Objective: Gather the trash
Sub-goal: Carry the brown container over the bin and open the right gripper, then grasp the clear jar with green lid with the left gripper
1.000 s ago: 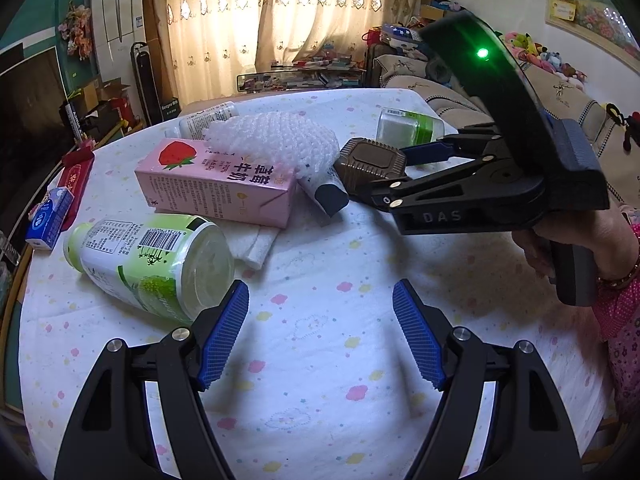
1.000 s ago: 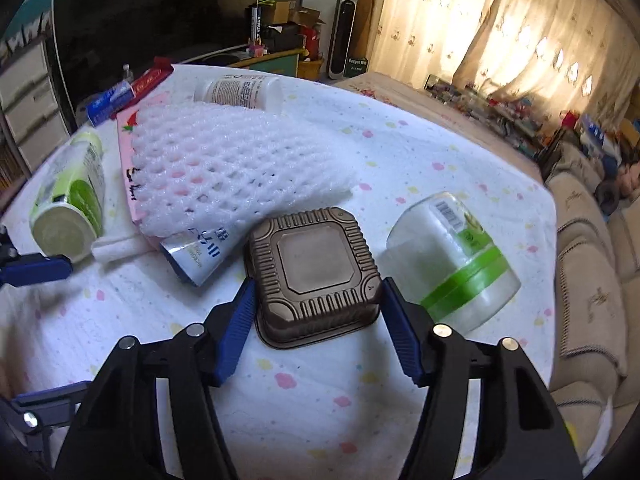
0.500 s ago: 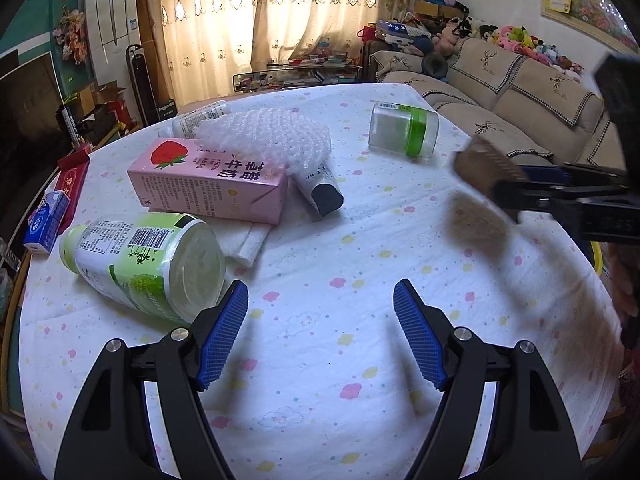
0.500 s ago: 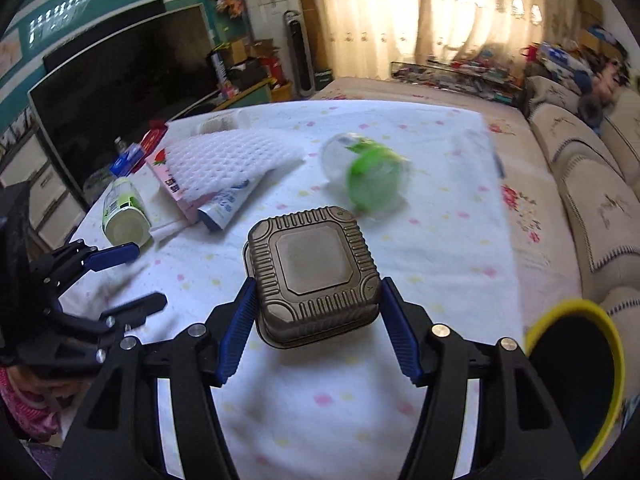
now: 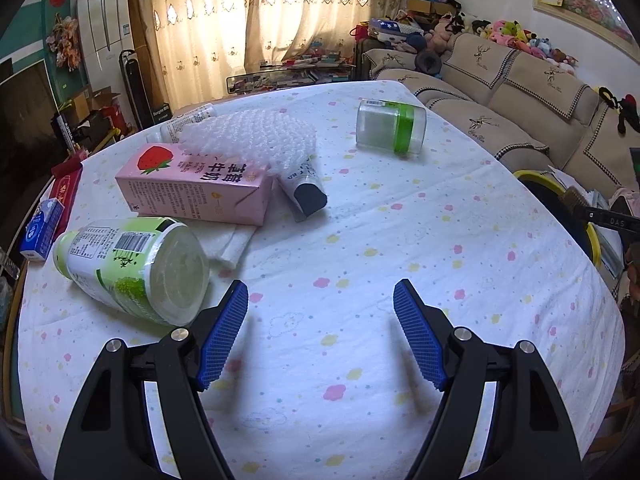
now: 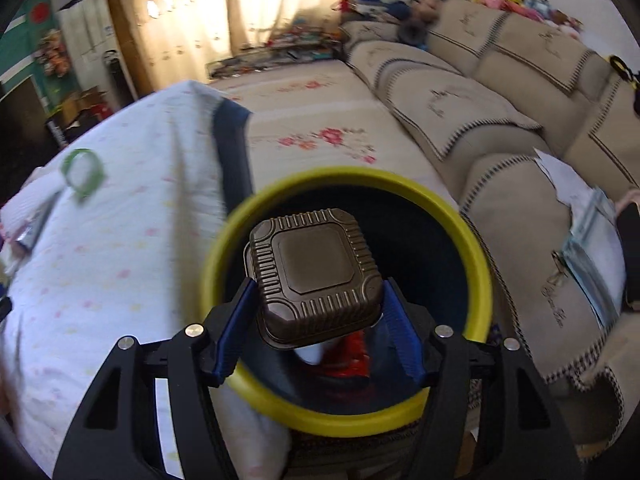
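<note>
My right gripper [image 6: 316, 308] is shut on a brown ribbed plastic tray [image 6: 316, 276] and holds it over the mouth of a yellow-rimmed bin [image 6: 476, 252] beside the table; red and white trash lies inside. My left gripper [image 5: 320, 332] is open and empty above the tablecloth [image 5: 400, 240]. Ahead of it lie a green-labelled bottle [image 5: 132, 268], a pink strawberry milk carton [image 5: 196, 192], white foam netting [image 5: 248, 136], a tube [image 5: 304, 188] and a clear jar with a green band [image 5: 392, 126].
A red box [image 5: 64, 192] and a blue-white carton [image 5: 42, 230] lie at the table's left edge. The bin's rim [image 5: 536, 178] and part of the right gripper show off the table's right side. A beige sofa [image 6: 520, 140] stands behind the bin.
My right gripper has carried the brown tray off the table to the right and now holds it over the bin. The left gripper has stayed open in place.
</note>
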Action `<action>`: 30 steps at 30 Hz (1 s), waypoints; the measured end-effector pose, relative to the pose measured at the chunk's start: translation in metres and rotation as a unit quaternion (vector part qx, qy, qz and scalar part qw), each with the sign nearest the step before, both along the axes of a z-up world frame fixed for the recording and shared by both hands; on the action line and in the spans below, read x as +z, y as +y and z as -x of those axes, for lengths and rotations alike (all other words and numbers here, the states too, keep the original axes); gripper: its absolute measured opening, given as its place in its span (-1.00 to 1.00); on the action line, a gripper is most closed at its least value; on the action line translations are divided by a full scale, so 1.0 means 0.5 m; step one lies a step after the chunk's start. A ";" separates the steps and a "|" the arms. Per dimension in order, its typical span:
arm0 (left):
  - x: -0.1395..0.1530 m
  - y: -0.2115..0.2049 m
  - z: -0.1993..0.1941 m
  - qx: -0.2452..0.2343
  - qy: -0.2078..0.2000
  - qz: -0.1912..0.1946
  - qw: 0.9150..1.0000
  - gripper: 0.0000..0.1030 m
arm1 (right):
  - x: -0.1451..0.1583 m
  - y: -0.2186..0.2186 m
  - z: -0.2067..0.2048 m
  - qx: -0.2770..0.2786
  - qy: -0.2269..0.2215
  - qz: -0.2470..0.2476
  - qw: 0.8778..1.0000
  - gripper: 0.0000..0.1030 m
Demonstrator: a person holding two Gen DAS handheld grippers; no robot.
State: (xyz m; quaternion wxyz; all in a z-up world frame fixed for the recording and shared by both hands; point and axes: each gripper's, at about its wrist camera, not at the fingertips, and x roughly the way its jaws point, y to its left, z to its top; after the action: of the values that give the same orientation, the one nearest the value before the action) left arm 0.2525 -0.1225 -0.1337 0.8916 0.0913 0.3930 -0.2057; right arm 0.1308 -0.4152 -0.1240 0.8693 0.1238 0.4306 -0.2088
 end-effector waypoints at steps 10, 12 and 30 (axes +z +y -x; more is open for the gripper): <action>0.016 -0.078 -0.006 -0.048 0.026 -0.004 0.998 0.45 | -0.006 0.001 0.020 0.007 -0.020 -0.002 1.000 0.41; 0.032 -0.098 -0.016 -0.058 0.020 -0.003 0.998 0.53 | -0.009 0.001 0.015 0.008 -0.022 -0.008 1.000 0.42; 0.056 -0.287 -0.234 -0.092 0.000 -0.033 0.995 0.73 | -0.035 -0.025 0.031 0.008 -0.041 -0.057 0.997 0.42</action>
State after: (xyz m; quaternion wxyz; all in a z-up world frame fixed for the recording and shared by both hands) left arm 0.3696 -0.2658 -0.1057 0.8652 0.1568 0.3896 -0.2741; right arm 0.1154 -0.4279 -0.1414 0.8795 0.1784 0.4064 -0.1717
